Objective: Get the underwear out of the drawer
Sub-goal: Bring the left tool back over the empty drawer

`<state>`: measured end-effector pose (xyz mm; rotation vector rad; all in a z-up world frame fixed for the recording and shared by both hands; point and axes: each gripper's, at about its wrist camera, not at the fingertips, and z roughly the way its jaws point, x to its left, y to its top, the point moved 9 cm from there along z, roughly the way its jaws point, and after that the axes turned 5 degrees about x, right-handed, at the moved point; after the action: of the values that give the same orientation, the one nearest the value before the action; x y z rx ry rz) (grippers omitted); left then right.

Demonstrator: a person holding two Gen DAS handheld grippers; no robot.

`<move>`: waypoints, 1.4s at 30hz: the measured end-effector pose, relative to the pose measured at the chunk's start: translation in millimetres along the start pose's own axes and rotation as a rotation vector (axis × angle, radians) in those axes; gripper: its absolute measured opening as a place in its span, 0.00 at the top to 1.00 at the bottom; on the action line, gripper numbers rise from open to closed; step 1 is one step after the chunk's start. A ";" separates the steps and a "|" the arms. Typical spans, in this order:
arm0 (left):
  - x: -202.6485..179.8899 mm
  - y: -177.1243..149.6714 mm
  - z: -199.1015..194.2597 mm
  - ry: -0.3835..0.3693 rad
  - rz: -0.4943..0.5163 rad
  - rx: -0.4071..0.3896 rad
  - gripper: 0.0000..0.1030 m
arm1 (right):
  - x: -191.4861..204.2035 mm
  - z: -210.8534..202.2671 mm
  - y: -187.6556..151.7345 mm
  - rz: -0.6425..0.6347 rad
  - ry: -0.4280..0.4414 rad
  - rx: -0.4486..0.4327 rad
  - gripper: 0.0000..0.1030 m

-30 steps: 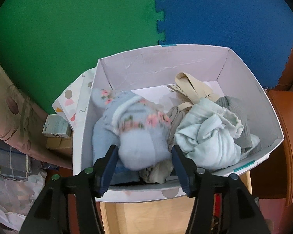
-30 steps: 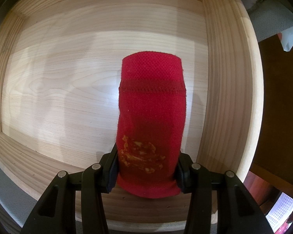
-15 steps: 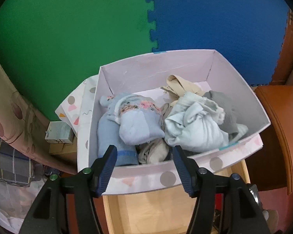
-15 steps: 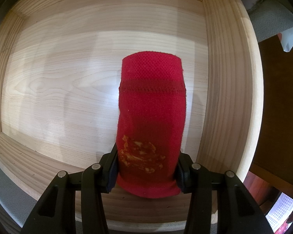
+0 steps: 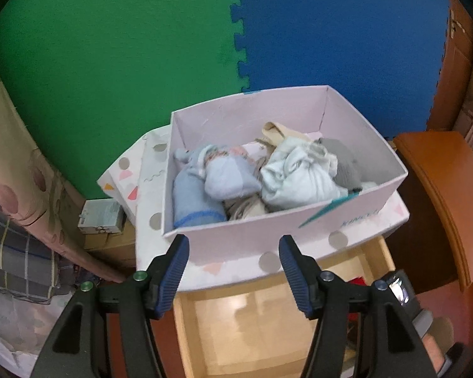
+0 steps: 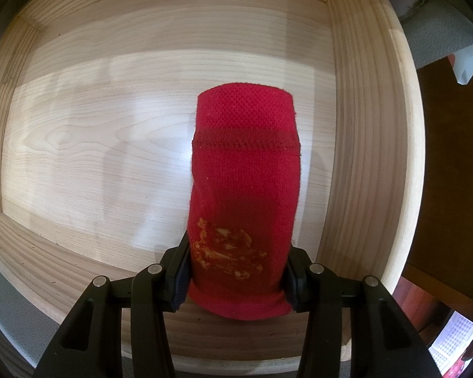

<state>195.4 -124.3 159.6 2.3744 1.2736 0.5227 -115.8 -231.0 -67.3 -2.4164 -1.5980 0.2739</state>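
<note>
My right gripper (image 6: 238,261) is shut on a rolled red knitted garment (image 6: 246,163) with a yellow print, which stands up from the pale wooden drawer (image 6: 365,157). The drawer floor around it is bare. In the left wrist view my left gripper (image 5: 234,242) is open with nothing between its fingers, just in front of a white cardboard box (image 5: 268,230). In the box lie a light blue garment with a floral band (image 5: 227,179), a pale mint one (image 5: 299,179), a grey one (image 5: 347,163) and a beige one (image 5: 277,130). The open drawer (image 5: 252,330) shows below the box.
The box rests on a dotted white lid (image 5: 148,170). Green (image 5: 110,63) and blue (image 5: 347,47) foam mats cover the floor behind. A brown wooden cabinet (image 5: 441,189) is at the right, a small carton (image 5: 101,217) and folded plaid cloth (image 5: 15,261) at the left.
The light blue garment that sat between my left gripper's fingers now lies in the box. The left gripper has drawn back and up from the box. The right gripper has not moved.
</note>
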 end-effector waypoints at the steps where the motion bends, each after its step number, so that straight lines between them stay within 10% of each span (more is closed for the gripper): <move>1: 1.4 -4.0 -1.6 -0.001 -0.004 -0.003 0.41 | 0.0 0.1 0.0 0.000 0.000 0.000 0.57; 42: 15.2 -195.0 119.7 -0.012 -0.142 0.182 0.41 | 4.4 2.0 -2.2 -0.005 -0.007 0.000 0.57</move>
<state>126.5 -32.0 -38.7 2.4032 1.5289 0.3621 -116.7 -225.9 -68.7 -2.4143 -1.6063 0.2817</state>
